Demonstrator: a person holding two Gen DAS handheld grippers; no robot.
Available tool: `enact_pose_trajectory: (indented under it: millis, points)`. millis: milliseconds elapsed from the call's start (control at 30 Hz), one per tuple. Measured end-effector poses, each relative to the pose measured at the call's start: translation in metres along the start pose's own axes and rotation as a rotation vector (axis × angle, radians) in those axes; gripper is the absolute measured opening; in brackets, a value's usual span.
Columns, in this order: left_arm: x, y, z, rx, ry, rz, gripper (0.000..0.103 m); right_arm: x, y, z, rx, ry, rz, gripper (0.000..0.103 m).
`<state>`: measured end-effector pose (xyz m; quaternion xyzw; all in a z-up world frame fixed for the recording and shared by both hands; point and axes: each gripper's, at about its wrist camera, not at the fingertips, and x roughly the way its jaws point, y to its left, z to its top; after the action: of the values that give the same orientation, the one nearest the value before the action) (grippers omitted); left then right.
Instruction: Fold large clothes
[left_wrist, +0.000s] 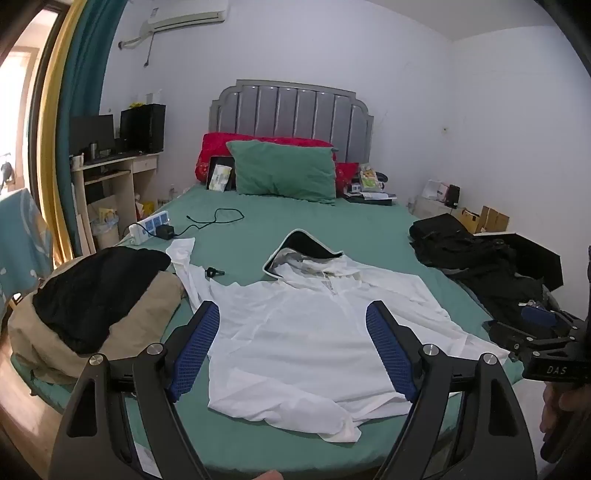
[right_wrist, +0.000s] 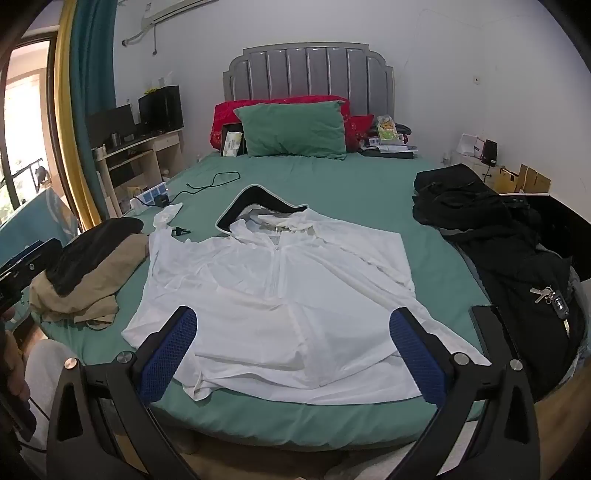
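A white hooded jacket (left_wrist: 295, 339) lies spread face up on the green bed sheet (left_wrist: 295, 218), hood toward the headboard, one sleeve stretched to the far left. It also shows in the right wrist view (right_wrist: 280, 295). My left gripper (left_wrist: 293, 321) is open and empty, held above the jacket's lower part near the foot of the bed. My right gripper (right_wrist: 293, 328) is open and empty above the jacket's hem. The right gripper's body shows at the right edge of the left wrist view (left_wrist: 554, 365).
A tan and black clothes pile (left_wrist: 88, 306) lies on the bed's left side. Black clothes with keys (right_wrist: 517, 251) lie on the right. A power strip, charger and cable (left_wrist: 162, 225), a small black object (left_wrist: 214, 272), pillows (left_wrist: 284, 173) and a desk (left_wrist: 110, 166) lie beyond.
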<state>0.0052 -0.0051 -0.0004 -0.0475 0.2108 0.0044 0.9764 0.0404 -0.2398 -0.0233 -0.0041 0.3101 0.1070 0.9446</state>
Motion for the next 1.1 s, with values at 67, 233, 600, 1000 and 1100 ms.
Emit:
enact_pose_trajectory:
  millis: [67, 233, 600, 1000, 1100]
  points:
    - [0.001, -0.001, 0.0, -0.001, 0.001, 0.002, 0.084, 0.0, -0.002, 0.003, -0.001, -0.002, -0.002, 0.103]
    - [0.002, -0.002, -0.001, -0.007, 0.008, 0.0, 0.084, -0.003, -0.005, 0.005, 0.001, -0.003, 0.0, 0.103]
    - [0.007, -0.007, -0.004, 0.004, 0.042, 0.001, 0.084, -0.004, -0.006, 0.006, 0.004, -0.005, -0.004, 0.103]
    - [0.006, -0.01, -0.004, 0.005, 0.043, -0.027, 0.084, -0.004, -0.006, 0.007, 0.005, -0.004, -0.002, 0.103]
    - [0.006, -0.012, -0.003, 0.014, 0.039, -0.02, 0.084, -0.005, -0.006, 0.007, 0.006, -0.004, -0.002, 0.103]
